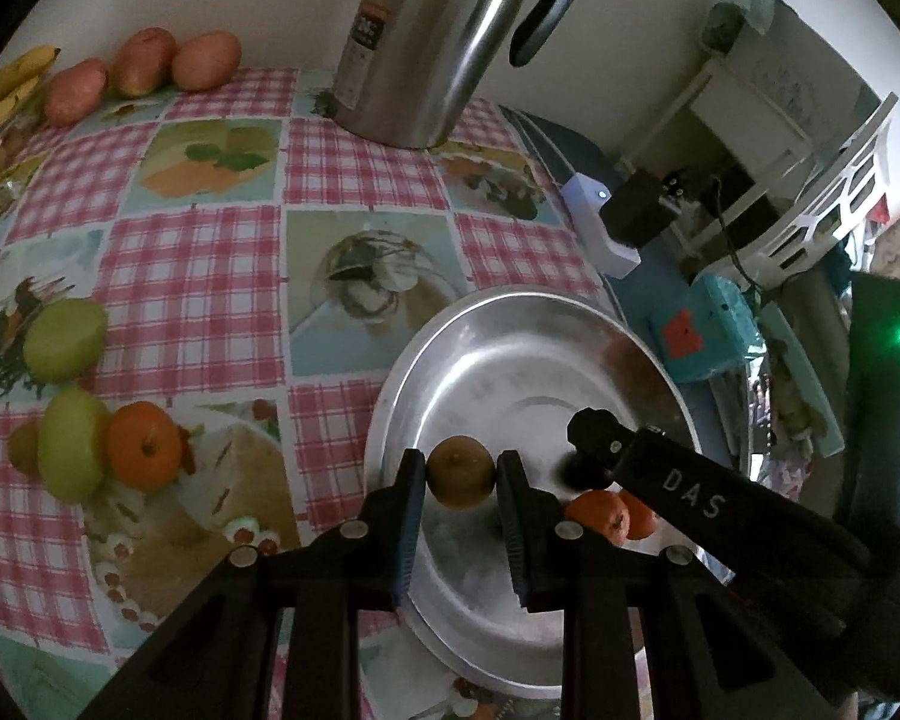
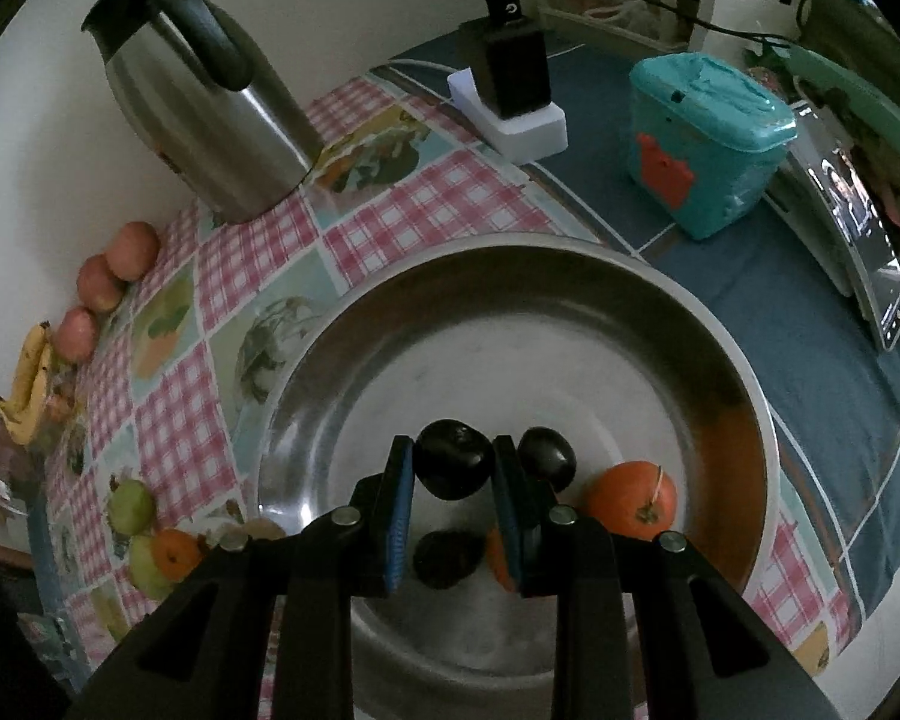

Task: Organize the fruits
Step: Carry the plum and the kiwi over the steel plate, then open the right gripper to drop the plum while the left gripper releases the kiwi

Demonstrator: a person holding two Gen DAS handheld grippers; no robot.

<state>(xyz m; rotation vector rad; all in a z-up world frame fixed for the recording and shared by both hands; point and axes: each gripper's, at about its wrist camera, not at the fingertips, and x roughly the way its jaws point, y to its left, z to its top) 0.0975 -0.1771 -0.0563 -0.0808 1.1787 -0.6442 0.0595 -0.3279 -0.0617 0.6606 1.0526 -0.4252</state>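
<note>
Both tools are loaded right now, both over the steel bowl (image 2: 714,360).

Left tool (image 1: 461,474) is clenching a brownish-green round fruit (image 1: 462,471) above the bowl's near-left side. Right tool (image 2: 453,468) is gripping a dark plum-like fruit (image 2: 453,465), hanging over the bowl's middle. Whether either fruit is touching the bowl floor, I can't tell.

Already in the bowl: 2 oranges, the larger orange (image 2: 630,498) at the right and another half hidden behind my right tool's finger, plus 2 more dark fruits, one (image 2: 547,456) beside the held one and one (image 2: 447,558) lower down.

Still out on the checked worktop (image 1: 210,276): 2 green fruits for sure (image 1: 66,339), maybe a 3rd smaller one behind them, a loose orange (image 1: 144,444) touching the lower green one, 3 reddish fruits (image 1: 144,63) by the wall, bananas (image 1: 12,84) at the far corner.

My read: I'm somewhere near halfway. 4 are binned, 2 are about to drop, and roughly 7 items are waiting. Kettle (image 1: 426,42) is staying put, not in the way.
</note>
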